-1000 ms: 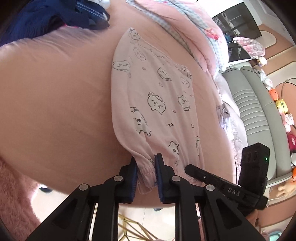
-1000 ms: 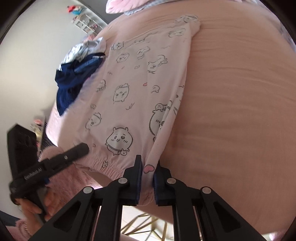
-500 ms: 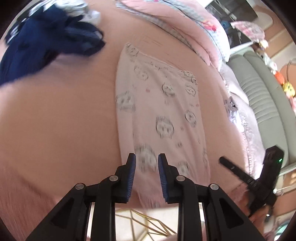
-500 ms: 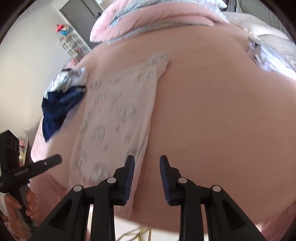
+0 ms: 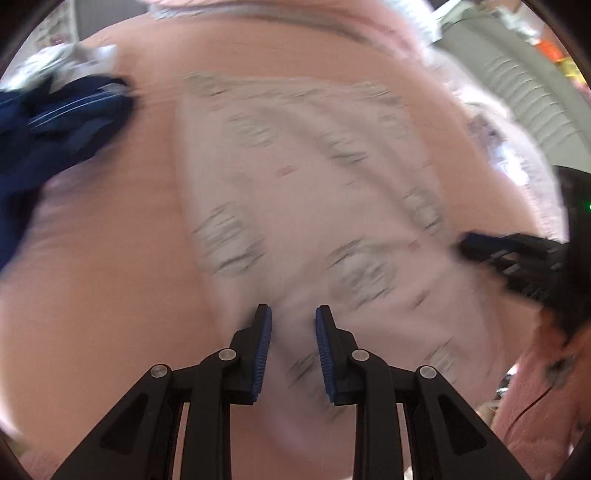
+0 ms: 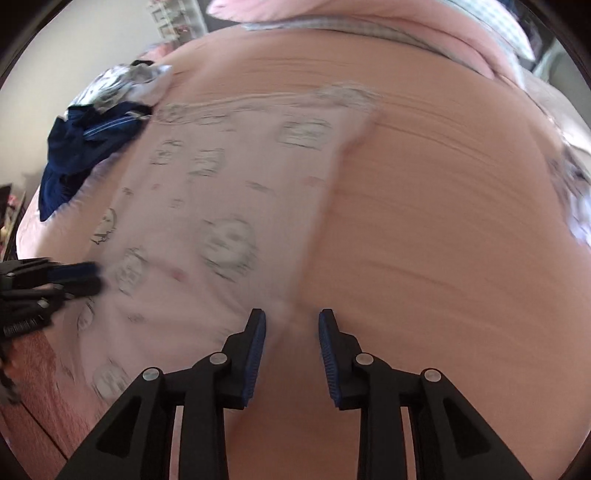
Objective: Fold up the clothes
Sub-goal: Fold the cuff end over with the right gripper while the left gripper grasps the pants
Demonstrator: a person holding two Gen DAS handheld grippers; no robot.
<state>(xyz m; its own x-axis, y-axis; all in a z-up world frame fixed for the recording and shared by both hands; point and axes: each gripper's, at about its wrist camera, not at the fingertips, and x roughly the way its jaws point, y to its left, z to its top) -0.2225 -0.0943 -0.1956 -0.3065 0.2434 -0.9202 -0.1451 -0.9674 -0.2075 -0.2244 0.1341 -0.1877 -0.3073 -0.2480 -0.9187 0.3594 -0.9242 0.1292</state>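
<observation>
A pale pink garment (image 5: 314,184) printed with small cartoon animals lies flat on the pink bedsheet (image 5: 92,295), blurred by motion. My left gripper (image 5: 293,310) hovers over the garment's near end, open, with nothing pinched between its blue pads. In the right wrist view the same garment (image 6: 229,206) fills the left half. My right gripper (image 6: 292,314) stands open over its right edge, also gripping nothing. Each tool shows in the other's view: the right gripper (image 5: 476,247) at the garment's right side, the left gripper (image 6: 88,278) at its left.
A crumpled navy garment (image 5: 55,125) and a white patterned cloth (image 6: 122,81) lie at the bed's far left. A pink quilt (image 6: 369,22) is bunched along the far edge. A grey sofa (image 5: 517,74) stands beyond the bed on the right. A person's pink sleeve (image 5: 535,387) shows at the lower right.
Both grippers let go of the garment's near hem and opened. They then swung inward over the garment, which now lies flat, and both views rolled.
</observation>
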